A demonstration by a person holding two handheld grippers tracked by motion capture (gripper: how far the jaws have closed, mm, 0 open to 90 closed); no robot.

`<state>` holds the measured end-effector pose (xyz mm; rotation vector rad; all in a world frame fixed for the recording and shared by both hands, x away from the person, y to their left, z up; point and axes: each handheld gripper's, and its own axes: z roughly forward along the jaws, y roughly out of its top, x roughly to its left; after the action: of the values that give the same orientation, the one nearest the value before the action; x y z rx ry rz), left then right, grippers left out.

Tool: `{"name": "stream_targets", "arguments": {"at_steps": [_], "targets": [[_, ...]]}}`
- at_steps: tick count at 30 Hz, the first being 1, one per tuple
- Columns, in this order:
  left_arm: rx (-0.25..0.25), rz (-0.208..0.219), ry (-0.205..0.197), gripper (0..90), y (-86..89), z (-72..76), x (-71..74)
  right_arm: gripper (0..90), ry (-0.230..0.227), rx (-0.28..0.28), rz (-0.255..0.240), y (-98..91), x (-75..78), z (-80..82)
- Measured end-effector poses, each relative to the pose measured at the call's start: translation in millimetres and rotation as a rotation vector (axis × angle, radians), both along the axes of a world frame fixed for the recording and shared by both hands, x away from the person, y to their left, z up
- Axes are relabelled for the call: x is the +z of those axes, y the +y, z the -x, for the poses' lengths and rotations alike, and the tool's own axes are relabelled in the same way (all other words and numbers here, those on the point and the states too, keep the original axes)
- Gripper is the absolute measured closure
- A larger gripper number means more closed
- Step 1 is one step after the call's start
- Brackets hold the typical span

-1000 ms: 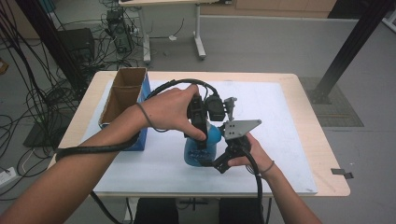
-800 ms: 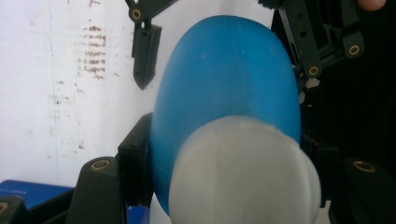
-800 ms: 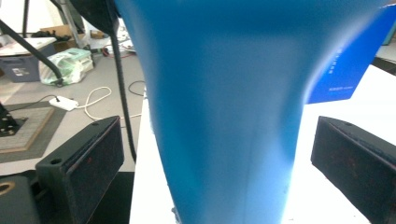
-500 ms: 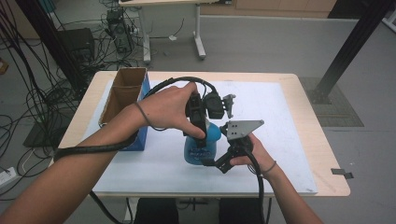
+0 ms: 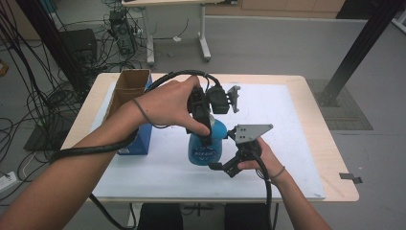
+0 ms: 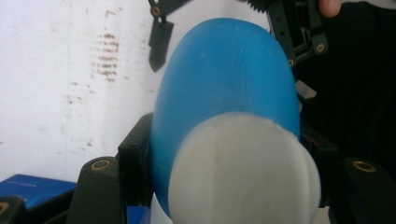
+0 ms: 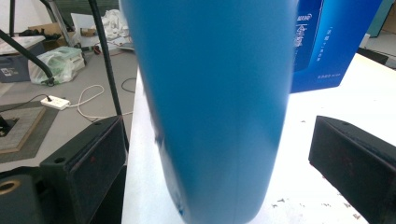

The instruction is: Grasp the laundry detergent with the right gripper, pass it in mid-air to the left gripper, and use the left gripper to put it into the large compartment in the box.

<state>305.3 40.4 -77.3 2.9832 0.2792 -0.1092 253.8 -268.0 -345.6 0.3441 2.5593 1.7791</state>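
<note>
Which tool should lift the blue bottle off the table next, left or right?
Left. The left tool is shut on the blue bottle near its white cap; the right tool only straddles it, jaws apart.

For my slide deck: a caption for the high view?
Left hand-held gripper clamps a blue bottle's top; right hand-held gripper brackets its base.

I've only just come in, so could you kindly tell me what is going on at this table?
A person is handling a blue bottle with two hand-held grippers over the white table. The left gripper is shut on the bottle's top, at its white cap. The right gripper sits open around the bottle's lower body, its pads apart from it. A blue box stands at the left.
</note>
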Motion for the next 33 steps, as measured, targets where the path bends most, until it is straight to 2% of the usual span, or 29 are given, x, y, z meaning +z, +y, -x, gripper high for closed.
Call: {"name": "stream_targets", "arguments": {"at_steps": [9,14,19,20,21,26,31,32,33], "targets": [[0.027,0.042,-0.040,37.4,7.3,4.8,25.1,3.5,0.001,-0.012,0.007,-2.4,-1.4,1.4],[0.068,0.065,-0.053,37.4,12.7,4.4,41.1,3.5,0.006,-0.017,0.006,-3.2,-2.4,2.0],[0.118,0.064,-0.063,37.4,14.7,2.9,51.1,3.5,0.006,-0.017,0.006,-2.6,-2.4,2.4],[0.141,0.062,-0.068,37.4,15.0,2.5,54.2,3.5,0.005,-0.017,0.007,-2.5,-2.2,2.5],[0.141,0.060,-0.073,37.4,15.1,1.9,55.8,3.5,0.003,-0.017,0.006,-2.5,-2.0,2.6],[0.230,0.080,-0.085,37.4,21.9,-0.8,64.1,3.5,-0.003,-0.018,0.006,-2.5,-0.4,3.0],[0.301,0.117,-0.095,37.5,31.4,-4.6,71.7,3.5,-0.005,-0.021,0.009,-2.8,1.5,3.2],[0.363,0.122,-0.083,37.5,33.9,-7.8,74.2,3.5,-0.004,-0.021,0.009,-2.7,1.7,3.3],[0.385,0.130,-0.082,37.5,35.9,-8.9,75.1,3.5,-0.007,-0.020,0.009,-2.6,1.9,3.2]]}}
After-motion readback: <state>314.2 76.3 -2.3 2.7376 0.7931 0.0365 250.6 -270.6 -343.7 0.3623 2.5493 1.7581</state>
